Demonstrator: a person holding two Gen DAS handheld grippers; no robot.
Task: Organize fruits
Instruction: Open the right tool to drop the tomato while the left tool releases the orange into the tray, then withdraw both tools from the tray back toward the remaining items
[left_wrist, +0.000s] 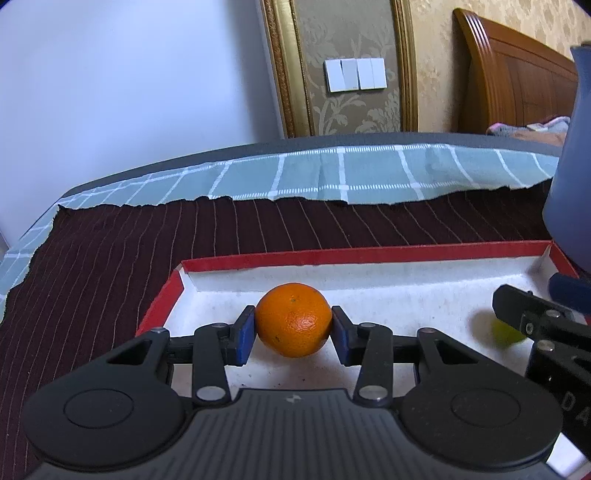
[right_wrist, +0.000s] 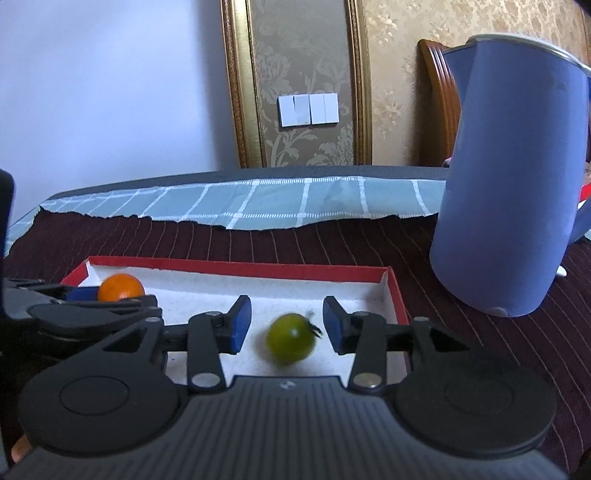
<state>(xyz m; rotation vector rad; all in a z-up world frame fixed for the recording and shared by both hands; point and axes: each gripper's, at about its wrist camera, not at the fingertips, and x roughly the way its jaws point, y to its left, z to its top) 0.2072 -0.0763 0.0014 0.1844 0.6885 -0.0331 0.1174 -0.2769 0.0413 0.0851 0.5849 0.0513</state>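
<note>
Left gripper (left_wrist: 293, 328): your pads squeeze the orange (left_wrist: 293, 319) at 3 and 9 o'clock, inside the red box (left_wrist: 332, 255) | Right gripper (right_wrist: 287, 328): fingers apart, green fruit (right_wrist: 291, 339) loose between them | Handling: likely round, light, rolls easily; squeeze the middle gently.

- Left gripper (left_wrist: 293, 334): matte black ribbed housing, two round discs, blue pads on its fingers (left_wrist: 244, 334), silver rivets at linkage pivots.
- Right gripper (right_wrist: 287, 328): same black build, blue pads, small pale logo mid-housing.
</note>
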